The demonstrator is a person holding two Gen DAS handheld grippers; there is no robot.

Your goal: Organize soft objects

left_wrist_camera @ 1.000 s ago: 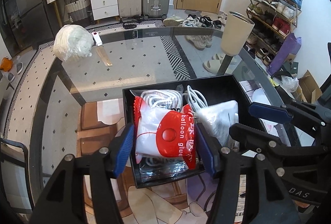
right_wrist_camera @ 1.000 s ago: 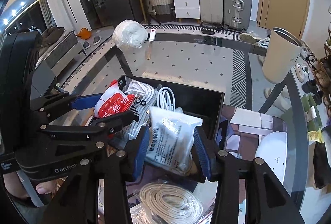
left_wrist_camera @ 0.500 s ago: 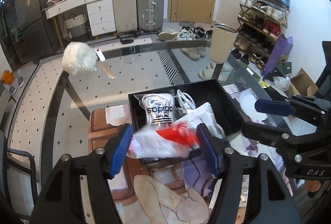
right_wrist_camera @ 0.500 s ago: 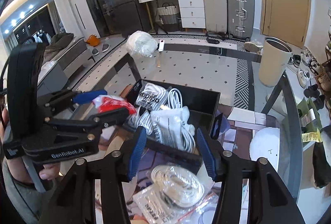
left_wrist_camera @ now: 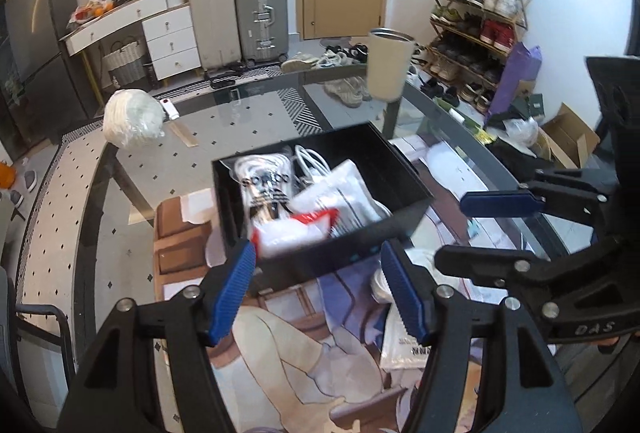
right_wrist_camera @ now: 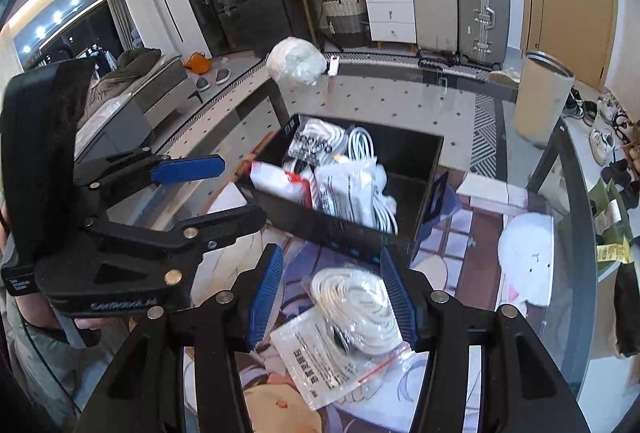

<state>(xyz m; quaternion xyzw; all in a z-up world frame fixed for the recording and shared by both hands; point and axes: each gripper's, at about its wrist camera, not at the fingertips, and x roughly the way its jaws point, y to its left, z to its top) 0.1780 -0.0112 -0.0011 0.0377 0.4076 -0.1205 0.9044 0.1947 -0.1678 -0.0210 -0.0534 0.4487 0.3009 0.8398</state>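
A black box (left_wrist_camera: 396, 169) (right_wrist_camera: 434, 169) on the glass table holds several soft packets: a red-and-white bag (left_wrist_camera: 296, 231) (right_wrist_camera: 280, 181), a white bag (left_wrist_camera: 340, 199) (right_wrist_camera: 346, 189), an Adidas-marked packet (left_wrist_camera: 262, 187) (right_wrist_camera: 314, 143) and a white cable coil (right_wrist_camera: 360, 145). My left gripper (left_wrist_camera: 316, 291) is open and empty, just in front of the box. My right gripper (right_wrist_camera: 334, 301) is open and empty above a clear bag of white cord (right_wrist_camera: 352, 309) lying on the mat before the box.
A white bundle in plastic (left_wrist_camera: 132, 119) (right_wrist_camera: 296, 63) and a beige cylinder (left_wrist_camera: 388, 63) (right_wrist_camera: 540, 99) stand at the table's far side. A printed mat (left_wrist_camera: 288, 345) covers the near table. A white round plush (right_wrist_camera: 526, 261) lies at right. A shoe rack (left_wrist_camera: 476, 17) is beyond.
Both grippers have let go of their bags, which now lie in the box, and have pulled back and up toward me, open.
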